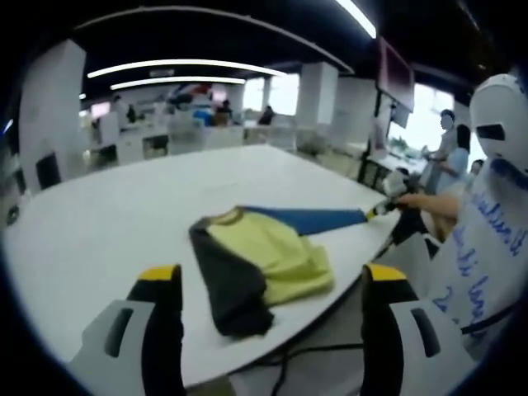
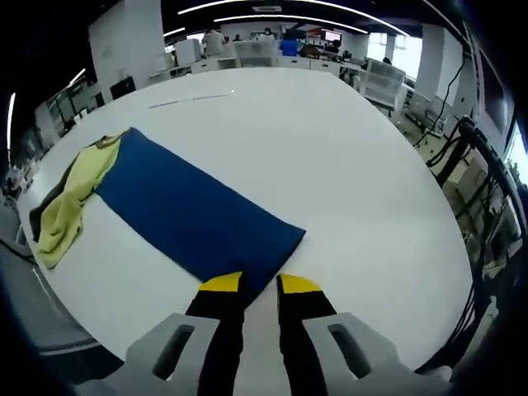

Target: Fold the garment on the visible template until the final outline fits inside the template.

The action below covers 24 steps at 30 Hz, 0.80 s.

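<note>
Yellow-and-blue garment (image 2: pixel 177 210) on white table (image 2: pixel 330 157)

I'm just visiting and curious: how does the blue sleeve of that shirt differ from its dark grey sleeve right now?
The blue sleeve is stretched out long and flat across the white table, its end pinched by the right gripper. The dark grey sleeve lies bunched and folded at the table's edge, touched by no gripper; the left gripper hangs open nearby. Both belong to the same yellow-bodied shirt.

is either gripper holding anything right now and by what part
The right gripper pinches the long blue sleeve of the yellow-and-grey garment at its end. The left gripper holds nothing.
</note>
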{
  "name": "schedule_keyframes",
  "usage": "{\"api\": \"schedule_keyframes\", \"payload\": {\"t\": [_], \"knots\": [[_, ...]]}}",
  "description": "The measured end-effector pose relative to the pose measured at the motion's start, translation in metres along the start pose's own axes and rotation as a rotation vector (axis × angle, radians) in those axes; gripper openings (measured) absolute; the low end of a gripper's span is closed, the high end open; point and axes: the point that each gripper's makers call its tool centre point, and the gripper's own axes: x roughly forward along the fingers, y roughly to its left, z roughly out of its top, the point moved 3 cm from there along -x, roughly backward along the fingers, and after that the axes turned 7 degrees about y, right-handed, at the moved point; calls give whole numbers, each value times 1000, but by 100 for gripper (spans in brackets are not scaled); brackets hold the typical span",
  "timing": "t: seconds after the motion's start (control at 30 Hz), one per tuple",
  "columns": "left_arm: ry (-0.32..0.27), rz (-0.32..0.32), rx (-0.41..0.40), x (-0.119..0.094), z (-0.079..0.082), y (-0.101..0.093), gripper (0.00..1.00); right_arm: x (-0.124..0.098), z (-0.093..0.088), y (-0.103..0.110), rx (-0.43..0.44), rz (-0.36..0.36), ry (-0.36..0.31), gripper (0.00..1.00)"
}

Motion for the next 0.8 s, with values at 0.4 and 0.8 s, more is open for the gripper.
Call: {"api": "schedule_keyframes", "payload": {"t": [0.4,0.8], "knots": [[7,27,-3,-6,-6,8,86,13,11,17,-54,37,-19,29],[-5,27,-6,-9,-6,10,86,22,26,28,-138,68,-55,53]]}}
